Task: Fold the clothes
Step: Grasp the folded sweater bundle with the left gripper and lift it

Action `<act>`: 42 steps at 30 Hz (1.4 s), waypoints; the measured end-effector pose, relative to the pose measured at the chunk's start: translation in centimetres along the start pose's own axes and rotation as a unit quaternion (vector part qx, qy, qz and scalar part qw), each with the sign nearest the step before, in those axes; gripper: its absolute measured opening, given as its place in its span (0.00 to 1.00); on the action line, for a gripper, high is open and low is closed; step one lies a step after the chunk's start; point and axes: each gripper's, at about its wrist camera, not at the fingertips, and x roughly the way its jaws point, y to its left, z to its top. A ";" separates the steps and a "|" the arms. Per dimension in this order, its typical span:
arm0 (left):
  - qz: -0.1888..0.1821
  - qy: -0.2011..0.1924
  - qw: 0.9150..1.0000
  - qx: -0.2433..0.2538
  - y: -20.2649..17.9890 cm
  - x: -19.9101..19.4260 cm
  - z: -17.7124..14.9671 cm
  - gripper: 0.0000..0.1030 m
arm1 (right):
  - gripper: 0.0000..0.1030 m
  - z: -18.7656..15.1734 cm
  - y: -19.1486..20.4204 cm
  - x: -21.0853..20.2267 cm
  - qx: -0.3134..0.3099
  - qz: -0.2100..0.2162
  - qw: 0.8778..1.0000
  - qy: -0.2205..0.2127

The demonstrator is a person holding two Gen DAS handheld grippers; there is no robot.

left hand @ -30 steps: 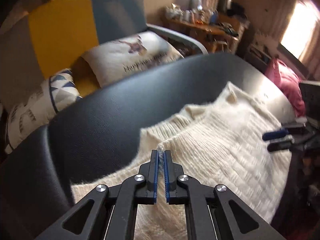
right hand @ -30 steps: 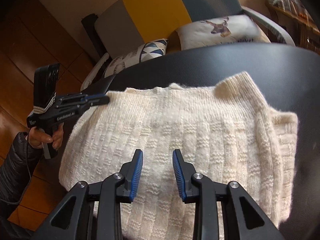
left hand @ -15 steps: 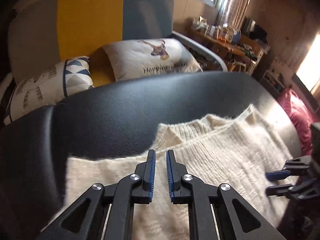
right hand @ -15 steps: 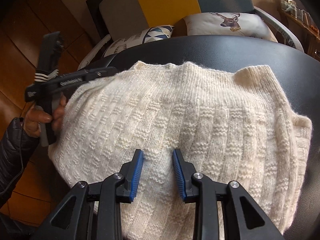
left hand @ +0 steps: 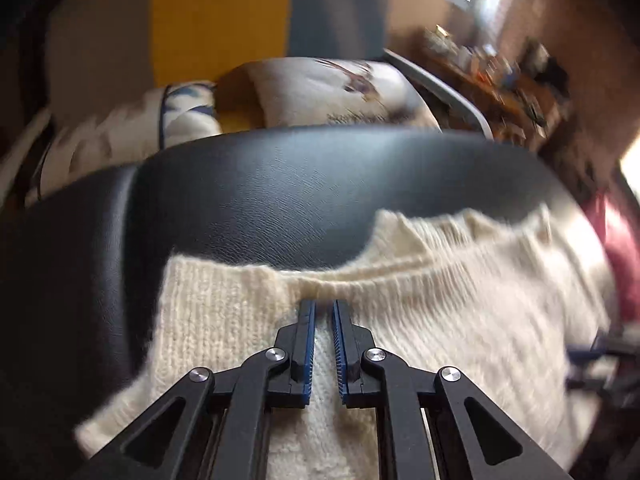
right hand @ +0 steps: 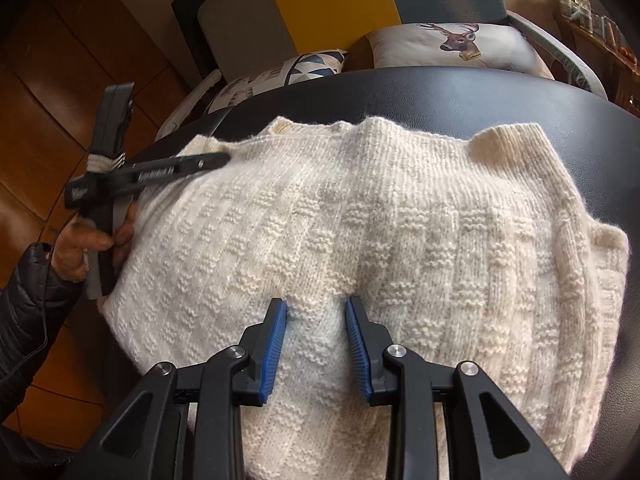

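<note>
Left gripper (left hand: 323, 308) has released the sweater (right hand: 400, 232); parted jaws rest on it.

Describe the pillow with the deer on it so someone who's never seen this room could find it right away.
Start at the chair with the grey, yellow and blue back, behind the round black table. Two pillows lean on its seat; the deer pillow is the right one. It is plain white with an antlered deer's head, while its neighbour has blue triangles.

Sweater (right hand: 400, 232): cream chunky knit wool, fuzzy, raised basket-weave blocks. Table (left hand: 320, 192): black faux leather, fine grain, slight sheen. Right gripper (right hand: 316, 308): matt black plastic, ribbed blue rubber pads (right hand: 274, 348), shiny metal rivets.
</note>
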 end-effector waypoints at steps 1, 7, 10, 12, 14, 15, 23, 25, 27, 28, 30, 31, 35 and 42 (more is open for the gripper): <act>0.005 -0.005 1.000 -0.001 -0.2 -0.1 -0.1 0.11 | 0.30 -0.1 -0.2 -0.1 0.003 0.005 1.000 -0.003; -0.034 -0.042 0.997 -0.052 -0.2 -4.6 -0.8 0.14 | 0.30 -0.2 -3.1 -3.8 0.049 0.077 0.995 -0.026; -0.083 -0.065 0.992 -0.070 -0.8 -7.8 -1.9 0.30 | 0.30 -1.5 -6.0 -8.2 0.076 0.116 0.989 -0.048; -0.109 -0.068 0.990 -0.064 -2.0 -9.2 -2.8 0.34 | 0.34 -2.7 -8.6 -10.7 0.097 0.119 0.986 -0.057; -0.125 -0.060 0.989 -0.048 -4.0 -9.7 -3.8 0.35 | 0.38 -4.9 -10.9 -12.4 0.117 0.124 0.984 -0.052; -0.131 -0.055 0.989 -0.037 -5.3 -9.7 -4.4 0.35 | 0.38 -6.0 -11.9 -12.9 0.126 0.130 0.982 -0.047; -0.182 0.022 0.979 0.088 -18.4 -5.8 -6.4 0.35 | 0.39 -10.1 -16.6 -12.3 0.156 0.199 0.967 -0.027; -0.182 0.033 0.976 0.113 -20.9 -5.1 -6.6 0.35 | 0.39 -9.4 -17.2 -11.2 0.158 0.227 0.961 -0.020; -0.186 0.047 0.972 0.137 -23.0 -4.2 -6.5 0.35 | 0.39 -8.9 -17.7 -10.1 0.159 0.252 0.955 -0.005; -0.183 0.050 0.971 0.146 -23.8 -4.0 -6.5 0.35 | 0.39 -8.6 -17.8 -9.4 0.157 0.259 0.953 0.010; -0.187 0.060 0.968 0.156 -24.9 -3.2 -6.2 0.35 | 0.39 -8.1 -17.7 -8.3 0.145 0.287 0.946 0.041; -0.189 0.063 0.967 0.161 -25.3 -2.9 -6.1 0.35 | 0.39 -7.9 -17.5 -7.9 0.140 0.297 0.943 0.056; -0.184 0.079 0.963 0.183 -26.8 -1.5 -5.9 0.35 | 0.42 -7.2 -15.3 -7.8 0.073 0.348 0.929 0.103; -0.179 0.111 0.961 0.180 -27.7 0.1 -7.1 0.35 | 0.35 -7.6 -13.8 -6.7 0.014 0.315 0.927 0.202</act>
